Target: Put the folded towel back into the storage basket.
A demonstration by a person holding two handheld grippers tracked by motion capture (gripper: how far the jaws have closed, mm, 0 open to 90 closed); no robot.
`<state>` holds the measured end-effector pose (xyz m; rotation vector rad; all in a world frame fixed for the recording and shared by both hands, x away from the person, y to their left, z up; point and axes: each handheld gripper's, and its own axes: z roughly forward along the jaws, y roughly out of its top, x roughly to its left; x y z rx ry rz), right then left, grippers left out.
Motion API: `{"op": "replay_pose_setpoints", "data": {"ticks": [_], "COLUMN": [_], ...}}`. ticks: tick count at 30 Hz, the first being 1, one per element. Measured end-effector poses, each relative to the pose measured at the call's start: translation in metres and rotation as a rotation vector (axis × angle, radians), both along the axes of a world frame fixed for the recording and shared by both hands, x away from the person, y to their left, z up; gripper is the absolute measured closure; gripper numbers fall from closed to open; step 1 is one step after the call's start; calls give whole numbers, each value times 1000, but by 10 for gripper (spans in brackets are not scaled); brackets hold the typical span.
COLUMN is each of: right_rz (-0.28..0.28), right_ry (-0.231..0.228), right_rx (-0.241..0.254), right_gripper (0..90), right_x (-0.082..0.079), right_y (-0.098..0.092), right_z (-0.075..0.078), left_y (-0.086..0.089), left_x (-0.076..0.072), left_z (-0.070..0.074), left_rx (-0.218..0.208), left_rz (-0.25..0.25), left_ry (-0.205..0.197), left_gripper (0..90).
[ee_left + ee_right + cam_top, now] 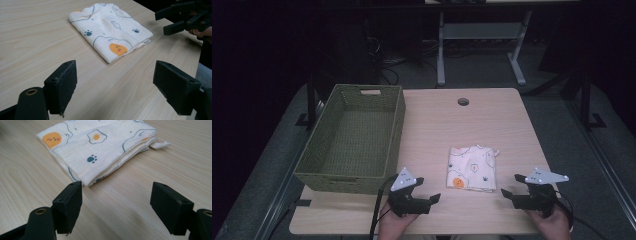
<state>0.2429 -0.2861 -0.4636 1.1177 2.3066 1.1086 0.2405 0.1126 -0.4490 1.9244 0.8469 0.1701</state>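
A folded white cloth [472,168] printed with paw marks, a fried egg and an orange face lies flat on the wooden table [437,125], near its front. My left gripper [427,189] rests low at the cloth's front left, jaws wide apart with nothing between them. In the left gripper view the cloth [110,30] lies ahead of the jaws, untouched, and the right gripper [172,20] shows at the top right. My right gripper [510,185] stands open at the cloth's front right. In the right gripper view the cloth [100,147] has its near corner just ahead of the jaws.
A green woven basket [319,150], with nothing in it, stands on the table's left half. A round cable hole [463,101] sits near the far edge. Beyond the table are a dark floor and a white desk frame [482,45].
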Motion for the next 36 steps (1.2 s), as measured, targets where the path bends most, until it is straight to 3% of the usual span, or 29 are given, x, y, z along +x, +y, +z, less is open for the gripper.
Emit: {"op": "replay_pose_setpoints", "data": {"ticks": [4, 8, 11, 14, 20, 28, 32, 36], "right_rz": [-11, -25, -26, -27, -29, -28, -32, -31], "right_ry": [-5, -4, -8, -13, -20, -28, -26, -31], "right_rx": [7, 19, 14, 11, 22, 36, 39, 41], "right_gripper": [254, 254, 254, 254, 254, 254, 254, 254], "right_x": [-1, -2, -2, -2, -2, -3, -3, -2], "right_y": [-1, -3, -1, -1, -3, -6, -7, -8], "right_z": [1, 1, 1, 2, 3, 5, 5, 5], "left_y": [-4, -8, -18, -24, -48, -86, -105, -122], "left_x": [3, 7, 14, 20, 36, 59, 74, 85], "left_z": [4, 10, 15, 18, 32, 44, 44, 41], "left_rx": [13, -3, 37, 44, 82, 165, 213, 264], "left_rz": [-11, -41, -70, -88, -119, -153, -174, -177], "left_ry": [14, 40, 56, 72, 58, 40, 75, 83], "left_gripper": [193, 194, 194, 195, 203, 217, 219, 220]}}
